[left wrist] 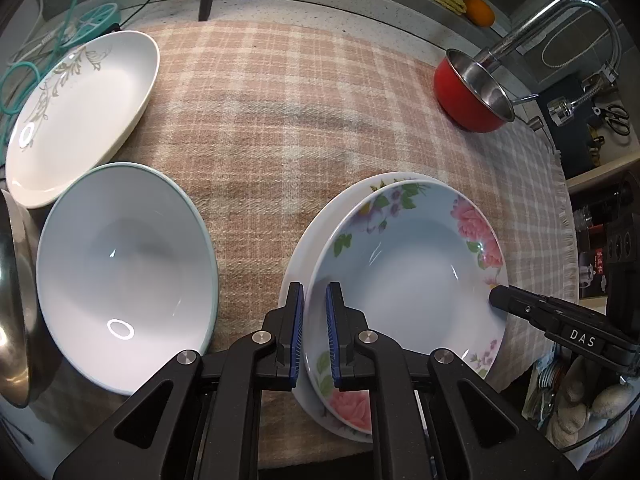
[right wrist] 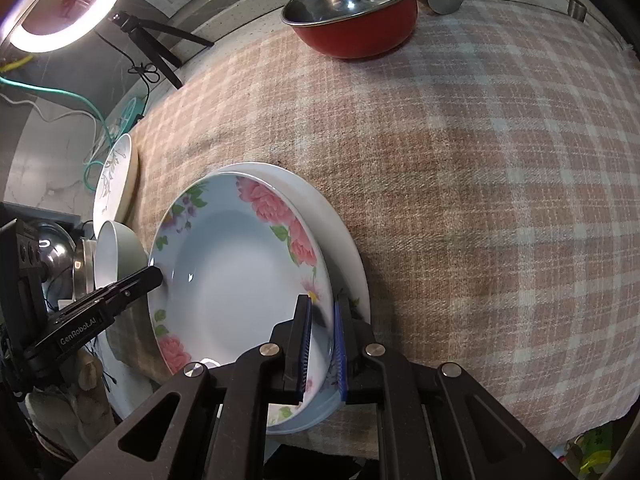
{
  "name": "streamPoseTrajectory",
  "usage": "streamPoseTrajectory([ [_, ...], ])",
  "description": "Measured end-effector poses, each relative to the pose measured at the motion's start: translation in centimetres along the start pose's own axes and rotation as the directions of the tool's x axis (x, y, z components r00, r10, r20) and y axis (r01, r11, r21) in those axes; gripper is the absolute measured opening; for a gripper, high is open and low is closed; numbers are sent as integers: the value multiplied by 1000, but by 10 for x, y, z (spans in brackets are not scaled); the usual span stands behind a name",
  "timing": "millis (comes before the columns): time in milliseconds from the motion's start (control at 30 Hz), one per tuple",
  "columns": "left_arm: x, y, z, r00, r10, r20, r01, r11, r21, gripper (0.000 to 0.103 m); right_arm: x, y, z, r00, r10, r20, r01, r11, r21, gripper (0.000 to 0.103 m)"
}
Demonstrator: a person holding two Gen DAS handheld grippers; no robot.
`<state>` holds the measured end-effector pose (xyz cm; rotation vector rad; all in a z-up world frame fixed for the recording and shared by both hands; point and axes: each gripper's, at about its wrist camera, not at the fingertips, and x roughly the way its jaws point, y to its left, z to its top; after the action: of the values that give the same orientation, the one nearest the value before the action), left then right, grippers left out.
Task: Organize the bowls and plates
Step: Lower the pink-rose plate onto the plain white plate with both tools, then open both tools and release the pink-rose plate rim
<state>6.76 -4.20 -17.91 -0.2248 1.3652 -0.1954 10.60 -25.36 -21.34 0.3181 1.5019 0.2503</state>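
Surface: plaid cloth [left wrist: 304, 128] over a counter, red bowl [left wrist: 472, 92] at upper right.
Flowered plate [left wrist: 408, 276]: lower centre, resting on a white plate [left wrist: 304, 256].
Left gripper [left wrist: 314, 332]: clamped on its near rim.
Right gripper [right wrist: 322, 344]: clamped on the opposite rim.
White bowl [left wrist: 124, 272]: lower left.

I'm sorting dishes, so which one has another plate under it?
The pink-flowered blue plate; it sits on a plain white plate, unlike the others.

Bare checked cloth [left wrist: 280, 128] lies open between white bowl [left wrist: 124, 276] and red bowl [left wrist: 468, 96].
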Motion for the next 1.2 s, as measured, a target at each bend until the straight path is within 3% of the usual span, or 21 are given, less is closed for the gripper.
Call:
streamPoseTrajectory([
  [600, 1, -1, 1, 1000, -2, -4, 2, 1000, 14, 9, 0, -1, 1, 1000, 21, -3, -22, 1000, -4, 13],
  [967, -2, -2, 2, 1000, -3, 1, 3, 1000, 20, 9, -7, -2, -2, 1000, 24, 8, -24, 1000, -15, 19],
  [1200, -19, -2, 1, 999, -7, 40, 7, 1000, 23, 9, -24, -2, -5, 998, -5, 60, 8, 999, -49, 21],
])
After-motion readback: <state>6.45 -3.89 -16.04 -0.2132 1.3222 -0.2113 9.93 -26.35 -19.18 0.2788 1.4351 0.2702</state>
